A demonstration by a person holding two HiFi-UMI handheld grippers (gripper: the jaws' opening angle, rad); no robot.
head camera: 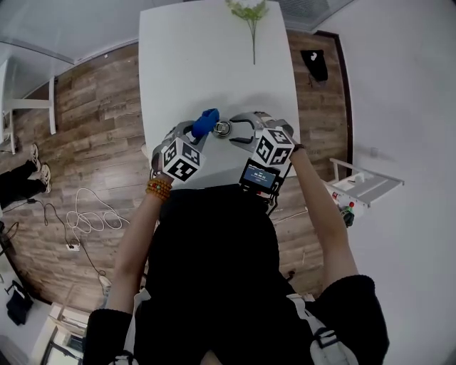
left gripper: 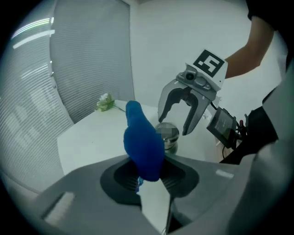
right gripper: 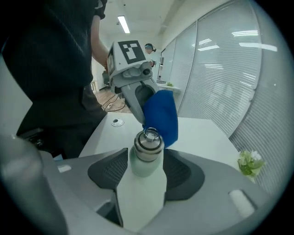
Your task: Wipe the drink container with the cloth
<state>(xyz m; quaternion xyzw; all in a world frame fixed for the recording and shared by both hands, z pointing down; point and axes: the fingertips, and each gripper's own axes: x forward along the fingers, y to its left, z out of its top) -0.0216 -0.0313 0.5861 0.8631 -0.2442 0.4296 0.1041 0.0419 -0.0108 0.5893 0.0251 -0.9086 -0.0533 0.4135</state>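
White desk (head camera: pixel 178 64) fills the upper middle of the head view, with wood-plank floor (head camera: pixel 92 107) on both sides of it and a green flower sprig (head camera: pixel 249 11) lying near its far edge. At the desk's near edge, in the centre of that frame, both tools meet at the drink container (head camera: pixel 223 129). It is a pale bottle with a metal cap and a ring on top, standing upright on the desk.

The left hand-held gripper (left gripper: pixel 149 173) is clenched on a blue cloth (left gripper: pixel 143 142). Its own view shows the cloth's lower end pinched between the two dark pads, and the rest stands up above them as a bunched roll. The cloth's upper part lies just beside the container's cap, on the cap's left in the head view. Whether the two touch cannot be told.

The right hand-held gripper (right gripper: pixel 146 170) is released, with its jaws spread wide and the container standing between them. In its own view the bottle's shoulder sits in the gap between the pads, close to both. The left gripper view shows the jaw tips spread on either side of the cap, with space between them and the metal.
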